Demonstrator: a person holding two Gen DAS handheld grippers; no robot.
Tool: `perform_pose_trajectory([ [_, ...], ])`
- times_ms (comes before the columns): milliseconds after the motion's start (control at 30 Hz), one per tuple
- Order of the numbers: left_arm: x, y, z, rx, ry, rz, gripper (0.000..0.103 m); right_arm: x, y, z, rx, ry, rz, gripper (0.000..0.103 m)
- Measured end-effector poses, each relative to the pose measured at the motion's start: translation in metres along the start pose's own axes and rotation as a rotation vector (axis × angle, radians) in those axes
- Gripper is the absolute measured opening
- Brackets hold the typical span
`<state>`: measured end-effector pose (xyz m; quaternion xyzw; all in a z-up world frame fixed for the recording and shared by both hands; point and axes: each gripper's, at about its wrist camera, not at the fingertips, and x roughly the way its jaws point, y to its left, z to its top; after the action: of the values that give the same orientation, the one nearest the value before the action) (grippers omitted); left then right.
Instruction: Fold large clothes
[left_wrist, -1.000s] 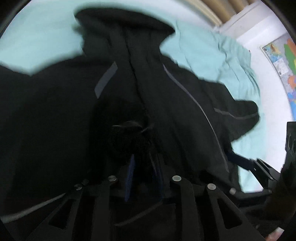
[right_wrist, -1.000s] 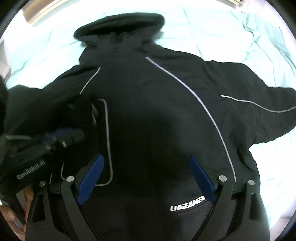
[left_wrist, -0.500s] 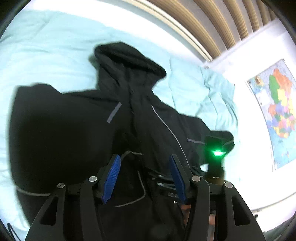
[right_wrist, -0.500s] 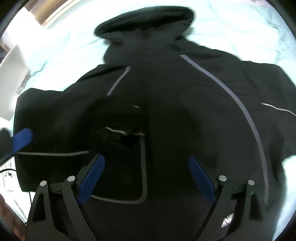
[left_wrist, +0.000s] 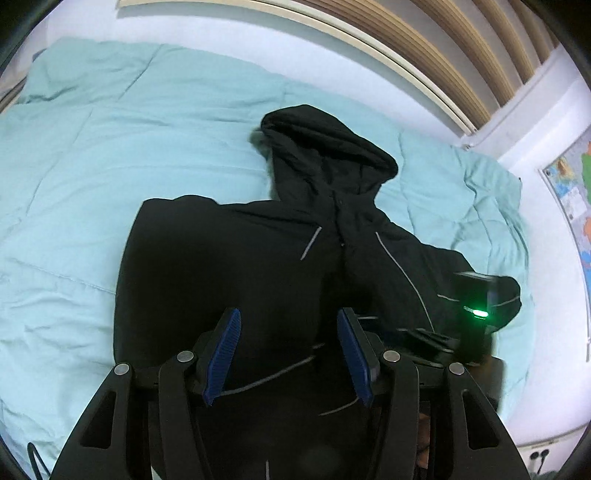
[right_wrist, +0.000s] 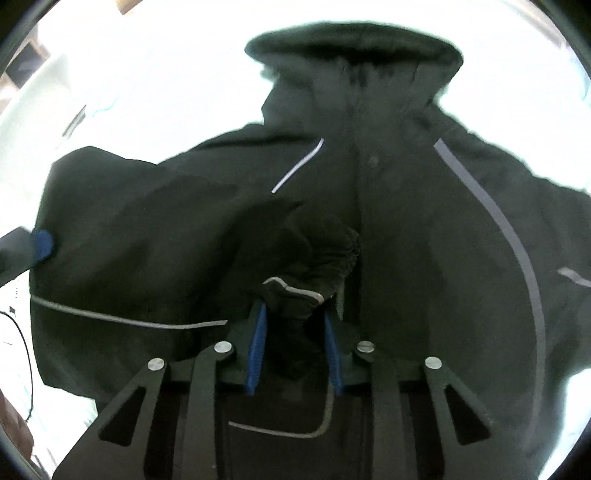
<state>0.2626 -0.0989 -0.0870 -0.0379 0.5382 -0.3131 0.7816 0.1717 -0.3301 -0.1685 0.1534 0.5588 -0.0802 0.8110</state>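
Observation:
A black hooded jacket (left_wrist: 221, 258) with thin grey piping lies front up on the bed, hood (left_wrist: 325, 147) toward the headboard. One sleeve is folded across the chest, and its gathered cuff (right_wrist: 325, 254) is bunched up. My right gripper (right_wrist: 293, 312) is closing its jaws, and the blue pads press on the cloth just below that cuff. My left gripper (left_wrist: 288, 321) hovers above the jacket's lower front, open, with nothing between its fingers. Its blue fingertip (right_wrist: 42, 245) shows at the left edge of the right wrist view. The right gripper's body (left_wrist: 476, 314), with a green light, sits over the other sleeve.
A light teal duvet (left_wrist: 110, 147) covers the bed around the jacket. A slatted wooden headboard (left_wrist: 443, 55) runs along the far side. A white wall with a coloured map (left_wrist: 576, 206) stands to the right. A thin black cable (right_wrist: 22, 350) hangs at the near left edge.
My left gripper let go of the black cloth, opened and rose back from the jacket. My right gripper came down on the folded sleeve and closed from wide open onto the cloth by the cuff.

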Motion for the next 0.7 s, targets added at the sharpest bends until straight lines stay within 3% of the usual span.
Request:
perform_pose_trajectory([
  [233, 0.013, -0.02, 0.005, 0.094, 0.007, 0.016, 0.056, -0.077, -0.055, 0.011, 0.02, -0.157, -0.175, 0.03],
  [400, 0.048, -0.041, 0.003, 0.143, 0.056, 0.001, 0.056, -0.106, -0.105, 0.02, 0.043, -0.201, -0.308, 0.03],
  [467, 0.071, -0.051, 0.0, 0.173, 0.078, 0.035, 0.056, -0.099, -0.124, 0.018, 0.05, -0.184, -0.363, 0.03],
  [600, 0.12, -0.062, -0.008, 0.227, 0.149, 0.157, 0.056, -0.071, -0.163, 0.008, 0.112, -0.111, -0.381, 0.028],
  [667, 0.146, -0.063, -0.015, 0.247, 0.197, 0.232, 0.056, -0.052, -0.182, 0.001, 0.133, -0.073, -0.454, 0.013],
  [700, 0.158, -0.061, -0.019, 0.25, 0.222, 0.268, 0.056, -0.045, -0.193, -0.003, 0.145, -0.053, -0.48, 0.013],
])
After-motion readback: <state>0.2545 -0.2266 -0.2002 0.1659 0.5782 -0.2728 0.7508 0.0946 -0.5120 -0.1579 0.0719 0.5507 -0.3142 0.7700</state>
